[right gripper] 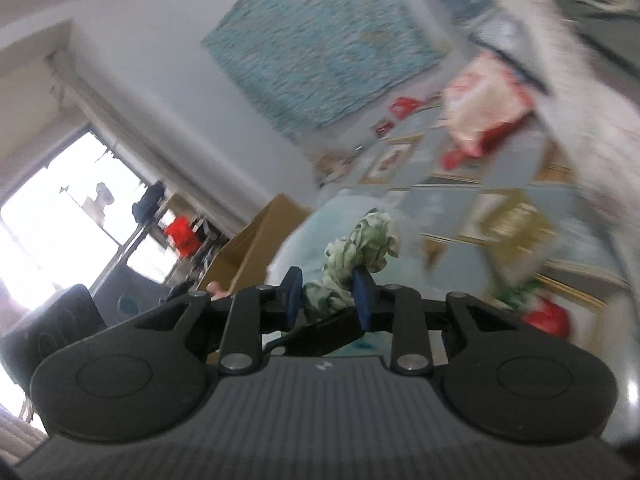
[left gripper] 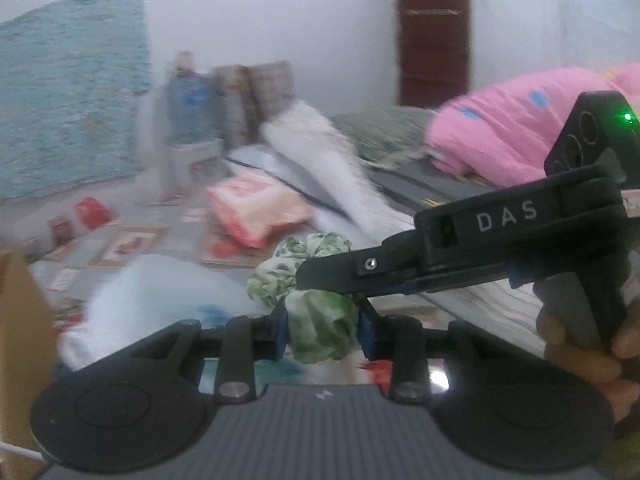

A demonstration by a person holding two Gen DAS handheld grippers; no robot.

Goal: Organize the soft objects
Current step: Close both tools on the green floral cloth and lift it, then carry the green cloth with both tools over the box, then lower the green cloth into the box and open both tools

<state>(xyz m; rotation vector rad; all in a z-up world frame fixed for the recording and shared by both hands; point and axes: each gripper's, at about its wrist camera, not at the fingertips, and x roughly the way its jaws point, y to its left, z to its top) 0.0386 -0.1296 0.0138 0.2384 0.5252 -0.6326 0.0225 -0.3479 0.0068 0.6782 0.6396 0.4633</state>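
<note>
A crumpled green and white patterned cloth [left gripper: 320, 328] hangs in the air between both grippers, above a patterned bed sheet [left gripper: 132, 244]. In the left wrist view my left gripper [left gripper: 322, 328] is shut on the cloth's lower bunch, with a blue pad on each side. My right gripper [left gripper: 310, 280] reaches in from the right, held by a hand [left gripper: 580, 356], and pinches the cloth just above. In the right wrist view the right gripper [right gripper: 328, 296] is shut on the cloth [right gripper: 364, 240], which bulges out past its blue pads. Both views are motion-blurred.
A pink quilt [left gripper: 520, 136] lies at the back right and a white fluffy cloth [left gripper: 320, 152] in the middle. A pink and white packet [left gripper: 256, 208] and a pale blue bag [left gripper: 152, 300] lie nearer. A cardboard box [right gripper: 256, 248] stands left, and a teal panel [left gripper: 72, 100] leans on the wall.
</note>
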